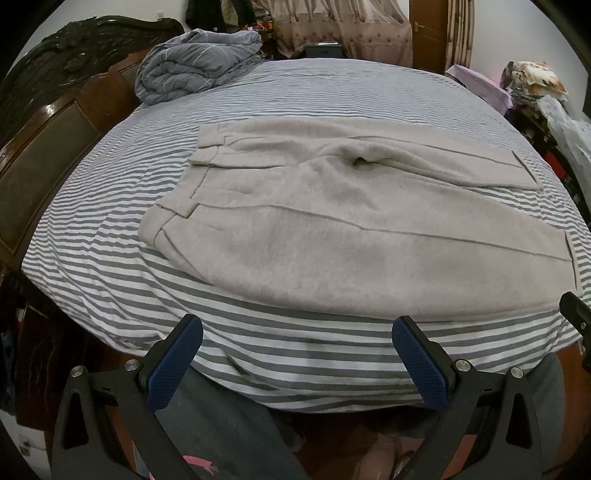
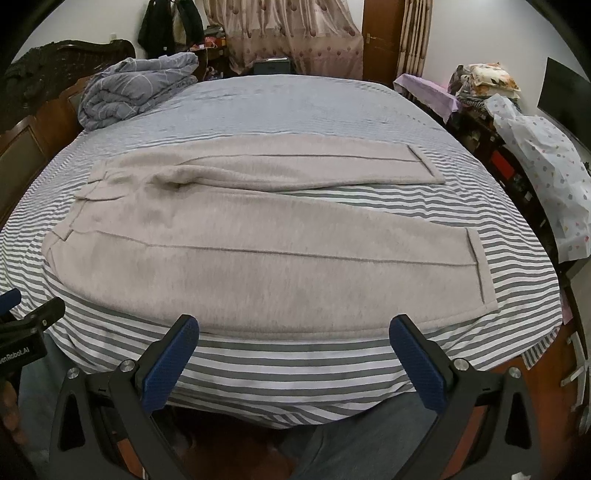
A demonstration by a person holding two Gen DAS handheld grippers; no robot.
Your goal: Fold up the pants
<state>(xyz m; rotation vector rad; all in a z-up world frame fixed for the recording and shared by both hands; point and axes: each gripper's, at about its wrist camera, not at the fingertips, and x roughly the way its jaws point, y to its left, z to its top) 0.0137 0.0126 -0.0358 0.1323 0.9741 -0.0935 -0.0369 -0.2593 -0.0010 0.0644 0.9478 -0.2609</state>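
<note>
A grey-and-white striped sheet (image 1: 110,280) covers the bed. A rolled grey quilt (image 1: 192,66) sits by the dark carved headboard (image 1: 55,74). Patterned curtains (image 2: 288,37) hang beyond, beside a wooden door (image 1: 428,29). Piled bedding and a spotted bag (image 2: 546,177) crowd the right side.

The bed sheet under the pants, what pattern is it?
The bed sheet has grey and white stripes, clearest in the right wrist view below the pale grey pants.

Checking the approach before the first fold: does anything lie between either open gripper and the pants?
Nothing visible does. Only bare striped sheet lies between the left gripper or right gripper and the near edge of the pants. The folded quilt lies far behind.
</note>
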